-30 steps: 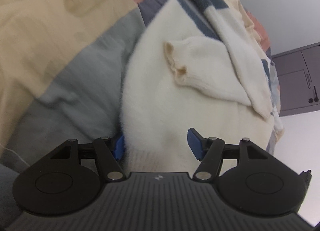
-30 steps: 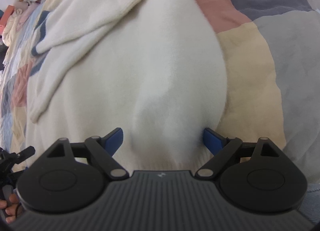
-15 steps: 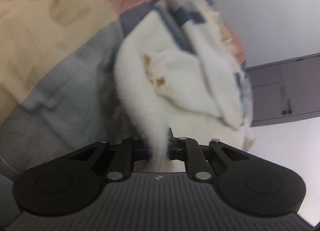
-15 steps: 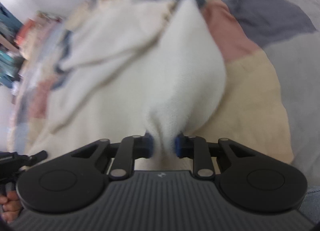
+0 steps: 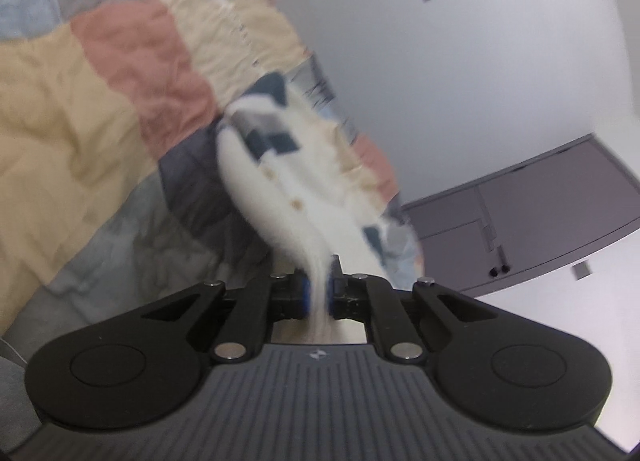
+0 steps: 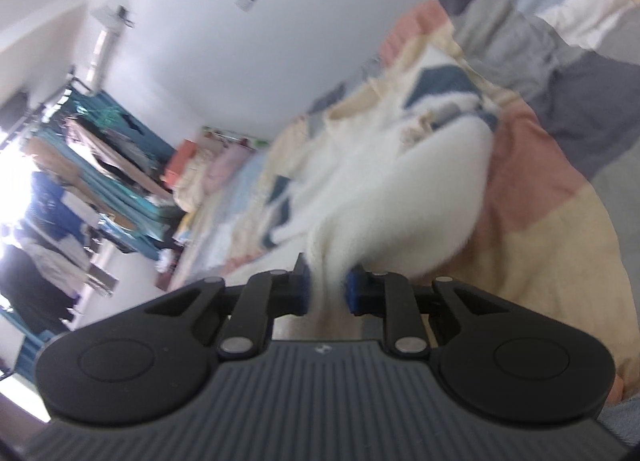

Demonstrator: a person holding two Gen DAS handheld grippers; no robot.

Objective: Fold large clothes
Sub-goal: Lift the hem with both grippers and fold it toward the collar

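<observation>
Left wrist view: left gripper (image 5: 318, 293) at lower centre, blue pads clenched on a pinch of the white fluffy sweater (image 5: 280, 197), which stretches from the jaws up to mid-frame, blurred, its navy-patterned part at the far end. Patchwork quilt (image 5: 80, 101) fills the left half; a grey cabinet (image 5: 540, 213) sits at right against a pale wall. Right wrist view: right gripper (image 6: 326, 293) at lower centre, jaws closing tighter on a thicker bunch of the same sweater (image 6: 420, 197), which spreads up and right over the quilt (image 6: 560, 241). Holding the hem at two points likely serves to lift that edge evenly for folding over. Only this view shows the clothes rack (image 6: 80, 181) at left; only the other shows the cabinet. Neither gripper sees the other.
</observation>
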